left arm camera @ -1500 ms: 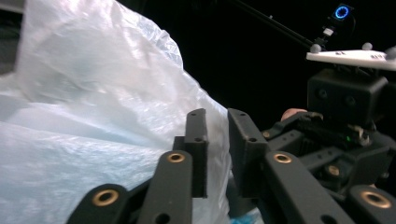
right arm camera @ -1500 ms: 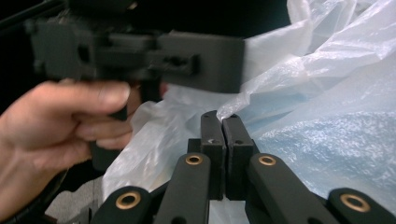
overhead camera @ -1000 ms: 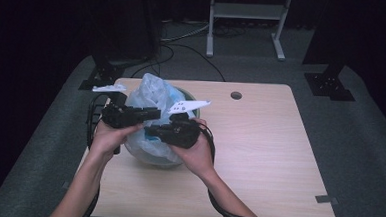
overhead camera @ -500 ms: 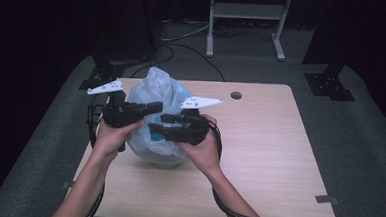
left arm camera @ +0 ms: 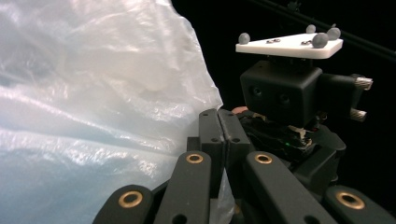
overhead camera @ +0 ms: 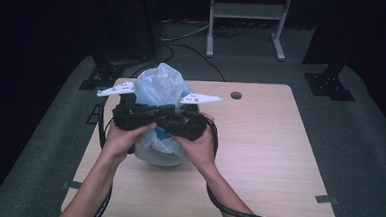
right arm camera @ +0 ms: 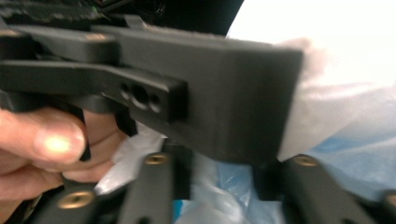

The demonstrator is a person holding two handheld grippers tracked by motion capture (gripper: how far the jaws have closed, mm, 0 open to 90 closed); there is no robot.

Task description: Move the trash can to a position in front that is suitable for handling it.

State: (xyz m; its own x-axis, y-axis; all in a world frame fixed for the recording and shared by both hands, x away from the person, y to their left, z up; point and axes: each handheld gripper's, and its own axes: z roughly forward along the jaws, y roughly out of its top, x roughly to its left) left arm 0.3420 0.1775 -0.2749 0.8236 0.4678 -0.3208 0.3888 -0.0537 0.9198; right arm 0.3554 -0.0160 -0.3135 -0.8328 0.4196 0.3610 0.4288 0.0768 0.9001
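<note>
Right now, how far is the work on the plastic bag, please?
Done: the plastic bag stands gathered on the table. In hand: the left gripper is shut on a fold of the bag; the right gripper, whose jaws have just been closing, sits against the bag beside it. Left: no knot is visible, so the top seems not yet tied.

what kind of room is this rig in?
Probably a lab or recording studio, not a home. A lone wooden table stands on grey carpet against dark surrounds, with black stand bases and loose cables on the floor behind it, plus a white metal frame.
</note>
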